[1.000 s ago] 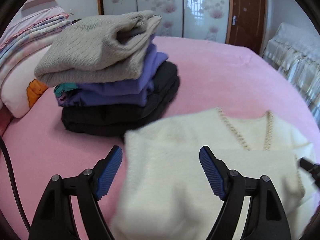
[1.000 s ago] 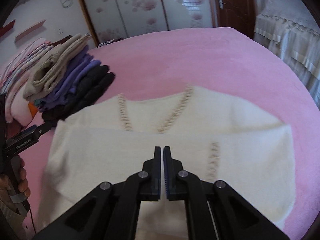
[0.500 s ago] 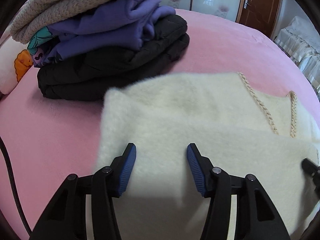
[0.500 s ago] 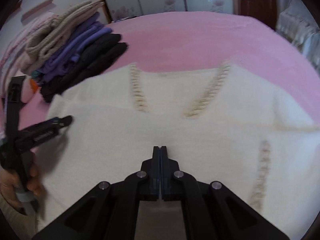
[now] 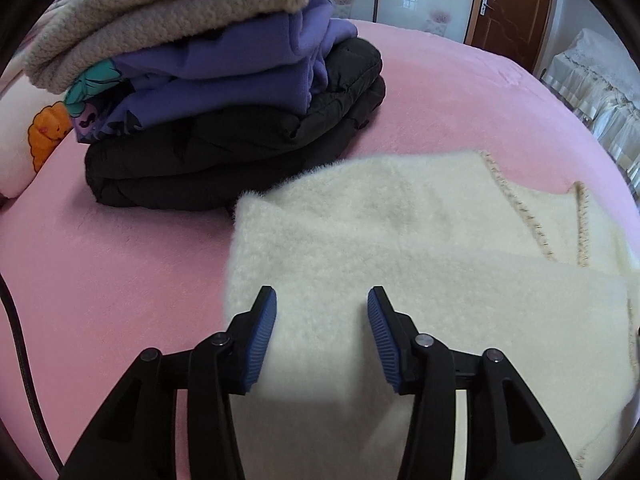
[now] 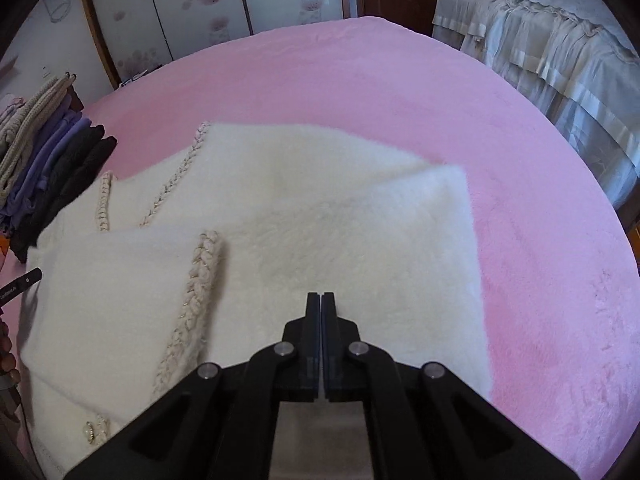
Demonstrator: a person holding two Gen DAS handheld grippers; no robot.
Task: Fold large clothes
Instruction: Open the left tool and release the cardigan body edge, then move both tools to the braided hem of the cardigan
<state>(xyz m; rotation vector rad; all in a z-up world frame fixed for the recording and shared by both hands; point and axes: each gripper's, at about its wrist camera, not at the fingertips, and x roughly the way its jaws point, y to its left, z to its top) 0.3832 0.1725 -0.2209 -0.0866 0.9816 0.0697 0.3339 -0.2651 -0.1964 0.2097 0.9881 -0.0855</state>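
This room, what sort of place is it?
Most likely a home bedroom. A wide bed under a pink blanket fills the view, sliding wardrobe doors with flower prints stand behind it, and a stack of folded clothes sits beside a cream sweater.

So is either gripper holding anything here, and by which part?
Left gripper is open over the cream cardigan, gripping nothing. Right gripper is shut; whether it pinches fabric cannot be told.

Home bedroom, pink bed (image 6: 400,92), floral wardrobe doors (image 6: 192,4), folded clothes stack (image 5: 224,92)
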